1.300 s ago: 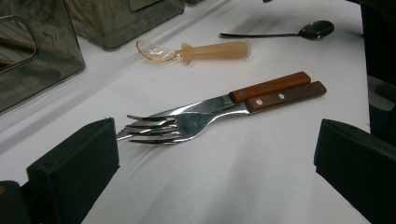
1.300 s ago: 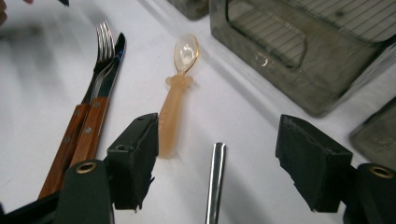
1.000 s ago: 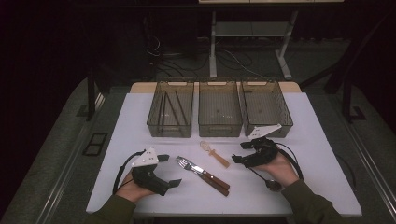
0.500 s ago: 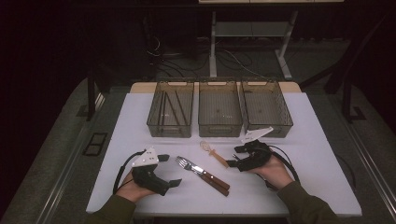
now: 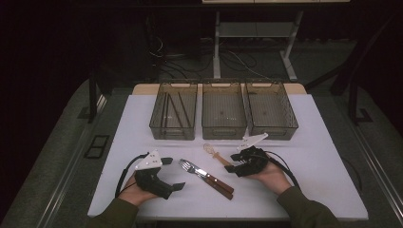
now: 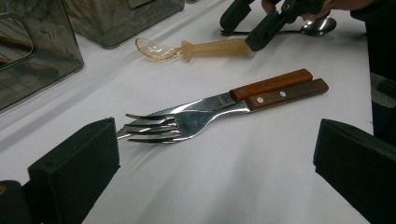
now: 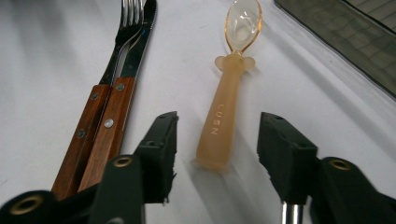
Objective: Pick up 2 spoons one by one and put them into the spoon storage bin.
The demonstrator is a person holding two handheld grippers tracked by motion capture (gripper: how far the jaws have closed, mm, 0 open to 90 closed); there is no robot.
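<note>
Now the right gripper (image 7: 217,140), jaws apart and just closing, straddles the amber spoon's handle (image 7: 219,126); next, pinch and lift.

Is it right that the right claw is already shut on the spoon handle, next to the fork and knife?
Not shut. In the right gripper view the right claw straddles the spoon handle with gaps on both sides; its jaws have just been closing. The fork and knife do lie beside it.

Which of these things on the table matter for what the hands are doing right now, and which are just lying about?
In the job:
- translucent amber plastic spoon, lying between the open, just-closing jaws
- right gripper

Lying about:
- wooden-handled fork and wooden-handled knife, side by side
- three smoky clear plastic bins
- left gripper, open
- metal spoon
</note>
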